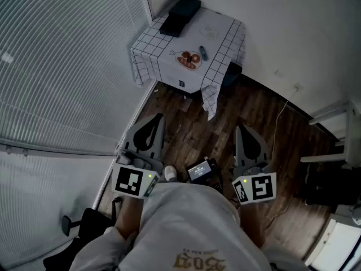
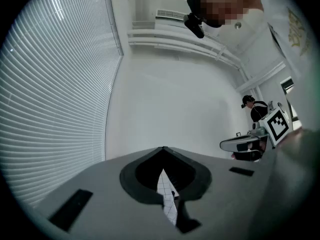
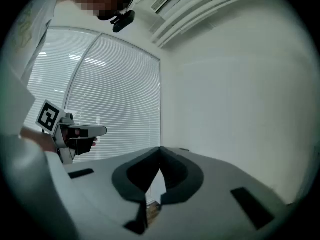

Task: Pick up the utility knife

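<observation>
A small table under a white checked cloth [image 1: 169, 66] stands in the far corner. On it lies a small dark oblong thing [image 1: 203, 53], which looks like the utility knife, beside an orange-brown item [image 1: 189, 60]. My left gripper [image 1: 159, 118] and right gripper [image 1: 239, 128] are held level near my body, well short of the table. Both are shut with nothing between their jaws. In the left gripper view the left gripper [image 2: 163, 149] shows a sliver of checked cloth [image 2: 167, 199] through its jaw gap. The right gripper [image 3: 160, 149] points at the same corner.
A dark flat case [image 1: 179, 16] lies at the table's back. Window blinds [image 1: 62, 66] run along the left, white walls behind. On the dark wood floor [image 1: 265, 112] are a small dark device [image 1: 202, 171] and a cable [image 1: 280, 117]. White furniture [image 1: 338, 140] stands at the right.
</observation>
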The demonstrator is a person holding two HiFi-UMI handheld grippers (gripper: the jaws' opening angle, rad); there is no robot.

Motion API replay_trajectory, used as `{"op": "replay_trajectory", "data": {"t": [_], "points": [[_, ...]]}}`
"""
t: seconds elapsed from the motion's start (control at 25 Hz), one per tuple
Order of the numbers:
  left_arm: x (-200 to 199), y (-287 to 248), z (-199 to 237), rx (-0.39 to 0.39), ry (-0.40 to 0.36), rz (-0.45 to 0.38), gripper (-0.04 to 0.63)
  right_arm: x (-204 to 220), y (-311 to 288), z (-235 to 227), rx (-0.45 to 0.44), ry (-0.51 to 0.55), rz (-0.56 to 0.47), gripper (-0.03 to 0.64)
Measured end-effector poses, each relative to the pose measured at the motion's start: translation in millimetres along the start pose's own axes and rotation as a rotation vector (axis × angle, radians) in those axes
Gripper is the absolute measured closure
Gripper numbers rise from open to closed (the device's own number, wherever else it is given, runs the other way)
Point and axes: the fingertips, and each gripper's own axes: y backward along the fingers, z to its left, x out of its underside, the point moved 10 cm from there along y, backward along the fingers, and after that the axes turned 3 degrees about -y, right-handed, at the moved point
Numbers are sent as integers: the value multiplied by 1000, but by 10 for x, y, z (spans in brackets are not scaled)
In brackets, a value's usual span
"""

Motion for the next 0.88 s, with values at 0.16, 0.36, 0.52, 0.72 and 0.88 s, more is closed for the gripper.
{"op": "replay_trajectory", "data": {"t": [0.16,0.36,0.52,0.72,0.88], "points": [[-13,-47,-66,-12,-13,-10,588,0,57,-86,-2,2,-13,614],[-24,-126,-184,-13,-33,-17,588,-10,141,-246,-8,-27,-53,614],[13,-196,-235,-24,-63,9,588,14,174,-383,-5,-22,-62,614],[104,-214,-148,-91,63,-58,588,79,139,-501,-3,-25,-43,614],[241,-219,109,-162,365,-126,588,112,47,-534,-7,-34,-9,614]]}}
